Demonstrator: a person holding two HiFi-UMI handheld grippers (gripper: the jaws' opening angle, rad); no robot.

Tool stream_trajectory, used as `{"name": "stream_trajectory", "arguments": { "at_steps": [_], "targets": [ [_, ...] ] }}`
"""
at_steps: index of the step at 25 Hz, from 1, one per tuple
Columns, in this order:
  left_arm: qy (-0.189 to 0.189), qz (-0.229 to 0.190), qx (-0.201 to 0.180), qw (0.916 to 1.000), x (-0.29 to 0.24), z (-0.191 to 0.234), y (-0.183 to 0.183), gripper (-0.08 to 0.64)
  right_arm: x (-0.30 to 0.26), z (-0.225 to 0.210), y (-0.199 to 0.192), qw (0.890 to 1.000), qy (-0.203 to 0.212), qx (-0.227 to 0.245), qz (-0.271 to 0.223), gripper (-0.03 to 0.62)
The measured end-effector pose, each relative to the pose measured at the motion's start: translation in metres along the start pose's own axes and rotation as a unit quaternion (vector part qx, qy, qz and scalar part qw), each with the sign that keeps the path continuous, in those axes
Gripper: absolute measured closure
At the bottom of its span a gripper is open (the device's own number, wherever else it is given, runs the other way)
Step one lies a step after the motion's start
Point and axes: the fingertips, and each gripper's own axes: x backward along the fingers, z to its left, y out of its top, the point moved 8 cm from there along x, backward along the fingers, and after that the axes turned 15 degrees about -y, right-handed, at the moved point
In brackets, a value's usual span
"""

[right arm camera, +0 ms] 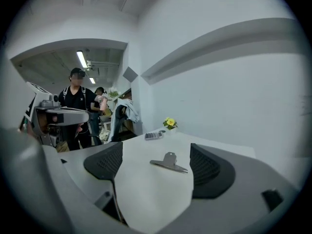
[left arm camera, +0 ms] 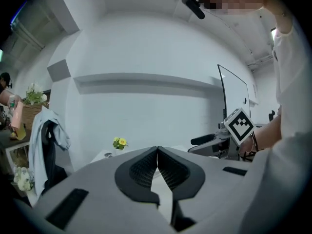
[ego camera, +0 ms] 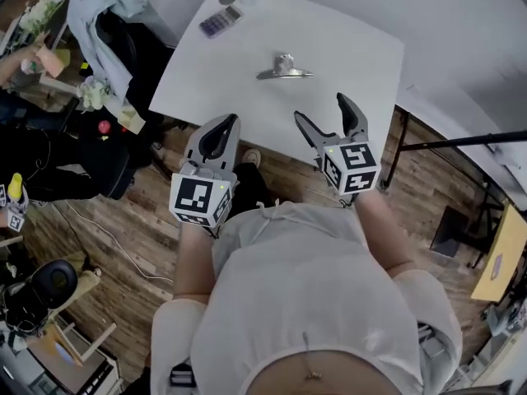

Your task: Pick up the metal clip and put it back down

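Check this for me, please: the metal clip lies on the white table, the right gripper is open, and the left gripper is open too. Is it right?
Not quite. The left gripper is shut: the left gripper view shows its jaws closed together, holding nothing. The metal clip does lie on the white table, and the right gripper is open.

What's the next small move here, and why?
Probably ease the right gripper forward over the table toward the clip. Its jaws stand open, and the clip lies ahead, framed between them in the right gripper view but not yet reached. The left gripper is shut and empty.
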Motion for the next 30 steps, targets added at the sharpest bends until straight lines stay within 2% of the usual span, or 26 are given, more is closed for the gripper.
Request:
{"name": "stream_trajectory", "arguments": {
  "at_steps": [6, 11, 17, 24, 27, 30],
  "targets": [
    [-0.065, 0.016, 0.005, 0.9977, -0.057, 0.083, 0.003, 0.541, -0.078, 0.005, -0.002, 0.997, -0.045, -0.02, 0.063, 0.166],
    [-0.106, 0.031, 0.011, 0.9938, -0.1, 0.144, -0.006, 0.541, -0.15, 0.008, -0.017, 0.989, -0.069, -0.039, 0.127, 0.167],
    [-0.148, 0.058, 0.029, 0.9868, -0.146, 0.199, -0.033, 0.541, -0.226, 0.009, -0.053, 0.97, -0.093, -0.067, 0.215, 0.172],
    [-0.178, 0.083, 0.048, 0.9793, -0.175, 0.247, -0.062, 0.541, -0.282, 0.017, -0.084, 0.949, -0.12, -0.082, 0.28, 0.178],
    [-0.189, 0.084, 0.055, 0.9769, -0.184, 0.259, -0.067, 0.541, -0.296, 0.019, -0.091, 0.939, -0.135, -0.086, 0.303, 0.19],
    [-0.198, 0.084, 0.061, 0.9748, -0.188, 0.266, -0.07, 0.541, -0.302, 0.021, -0.097, 0.928, -0.155, -0.078, 0.331, 0.246]
  ]
}}
